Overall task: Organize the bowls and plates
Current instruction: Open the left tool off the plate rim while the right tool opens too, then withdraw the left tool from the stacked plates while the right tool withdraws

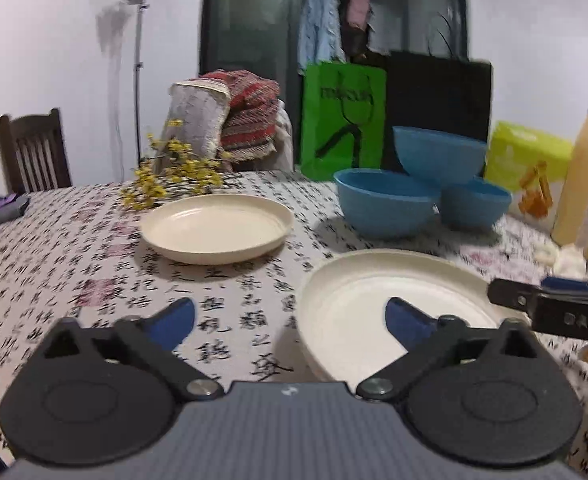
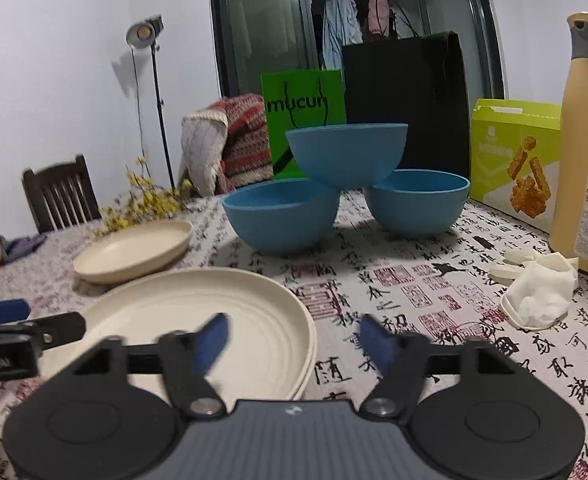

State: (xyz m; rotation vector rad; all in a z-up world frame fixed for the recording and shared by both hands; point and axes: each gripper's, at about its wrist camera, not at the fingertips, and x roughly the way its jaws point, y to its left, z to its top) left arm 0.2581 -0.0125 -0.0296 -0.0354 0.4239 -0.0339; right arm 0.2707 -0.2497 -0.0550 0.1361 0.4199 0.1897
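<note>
A stack of cream plates (image 2: 197,320) lies on the near part of the desk (image 2: 414,288), which is covered by a cloth printed with black calligraphy and red seals; the stack's edge shows at least two plates nested together. A single cream plate (image 1: 215,227) sits apart, farther back and to the left, just in front of a spray of yellow flowers (image 1: 173,176). Behind the plates, three blue bowls (image 2: 346,154) form a small pyramid: two stand side by side on the cloth and the third rests on their rims. The left hand-held gripper (image 1: 289,316) has its blue-padded fingers spread wide, one over bare cloth and one over the stack's left part, clamping nothing. The right hand-held gripper (image 2: 294,340) also stands wide with nothing between its pads (its left finger is blurred), straddling the stack's right rim. Farther out stand a green paper bag (image 2: 304,116), a black bag (image 2: 408,104), a green snack box (image 2: 514,156), a tan flask (image 2: 586,140) and crumpled white tissue (image 2: 534,296).
</note>
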